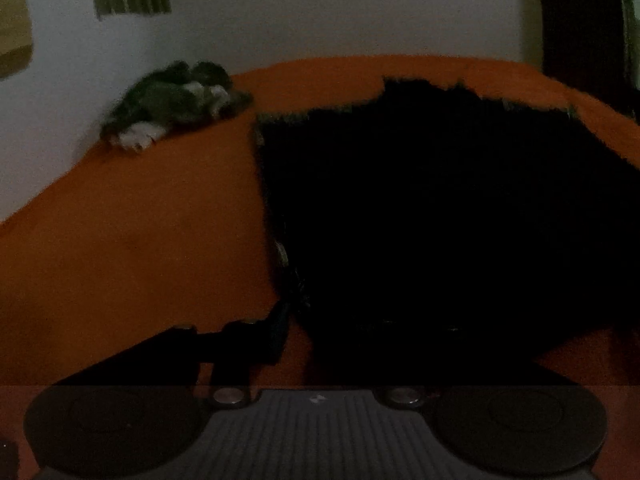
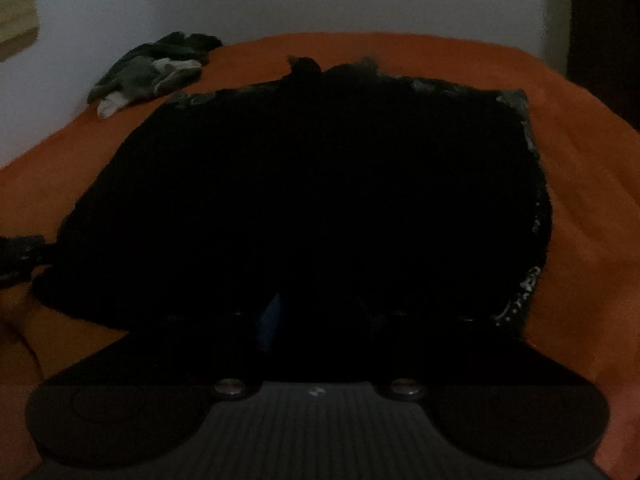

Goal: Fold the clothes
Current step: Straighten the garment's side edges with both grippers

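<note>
Where orange bedding (image 2: 580,168) spreads, black garment (image 2: 312,184) just ahead of right hand-held gripper (image 2: 320,320)

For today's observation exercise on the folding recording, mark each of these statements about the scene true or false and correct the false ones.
1. The black garment lies on an orange bed cover. True.
2. A grey-and-white pile of clothes sits near the wall, apart from the black garment. True.
3. The bed cover is blue. False: it is orange.
4. The black garment hangs on the wall. False: it lies spread on the bed.
5. The wall behind the bed is light-coloured. True.
</note>
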The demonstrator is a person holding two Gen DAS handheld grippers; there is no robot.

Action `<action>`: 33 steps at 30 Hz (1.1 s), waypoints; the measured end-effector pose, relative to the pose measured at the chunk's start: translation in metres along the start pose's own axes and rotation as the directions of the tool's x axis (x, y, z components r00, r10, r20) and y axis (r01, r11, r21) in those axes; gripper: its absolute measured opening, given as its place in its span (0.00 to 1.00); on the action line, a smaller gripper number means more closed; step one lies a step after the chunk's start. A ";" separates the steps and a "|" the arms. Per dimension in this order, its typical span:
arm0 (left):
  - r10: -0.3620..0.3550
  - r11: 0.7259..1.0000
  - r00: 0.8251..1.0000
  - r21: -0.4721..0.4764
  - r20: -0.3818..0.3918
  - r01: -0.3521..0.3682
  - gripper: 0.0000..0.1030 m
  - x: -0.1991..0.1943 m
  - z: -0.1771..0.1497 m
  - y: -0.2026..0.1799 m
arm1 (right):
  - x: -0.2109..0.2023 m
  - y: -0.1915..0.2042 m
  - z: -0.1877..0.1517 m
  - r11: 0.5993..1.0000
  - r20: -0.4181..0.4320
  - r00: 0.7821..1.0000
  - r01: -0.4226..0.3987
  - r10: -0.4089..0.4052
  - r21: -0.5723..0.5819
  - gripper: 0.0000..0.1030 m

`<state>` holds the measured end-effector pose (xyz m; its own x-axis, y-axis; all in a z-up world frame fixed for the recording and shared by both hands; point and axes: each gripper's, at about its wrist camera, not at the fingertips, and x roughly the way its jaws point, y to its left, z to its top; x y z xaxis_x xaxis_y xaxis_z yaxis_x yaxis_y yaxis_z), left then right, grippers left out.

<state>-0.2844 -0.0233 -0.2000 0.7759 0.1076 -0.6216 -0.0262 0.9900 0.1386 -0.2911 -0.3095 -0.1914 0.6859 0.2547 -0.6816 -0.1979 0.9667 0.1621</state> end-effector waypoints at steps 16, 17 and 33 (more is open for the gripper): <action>-0.222 0.972 0.966 0.050 -0.131 0.230 0.24 0.048 0.018 -0.050 | 0.008 -0.004 -0.004 0.998 0.012 0.998 0.057 -0.057 0.000 0.20; -0.220 0.971 0.968 0.068 -0.119 0.229 0.26 0.044 0.016 -0.049 | 0.004 -0.005 -0.007 0.998 0.014 0.998 0.058 -0.058 -0.012 0.20; -0.186 0.978 0.976 0.077 -0.112 0.195 0.31 0.020 -0.003 -0.022 | -0.039 -0.016 -0.040 0.993 -0.004 0.993 0.120 -0.120 0.012 0.19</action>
<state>-0.2702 -0.0427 -0.2174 0.6917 -0.0691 -0.7189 0.1745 0.9819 0.0735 -0.3431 -0.3354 -0.1959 0.7020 0.1371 -0.6989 -0.1061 0.9905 0.0878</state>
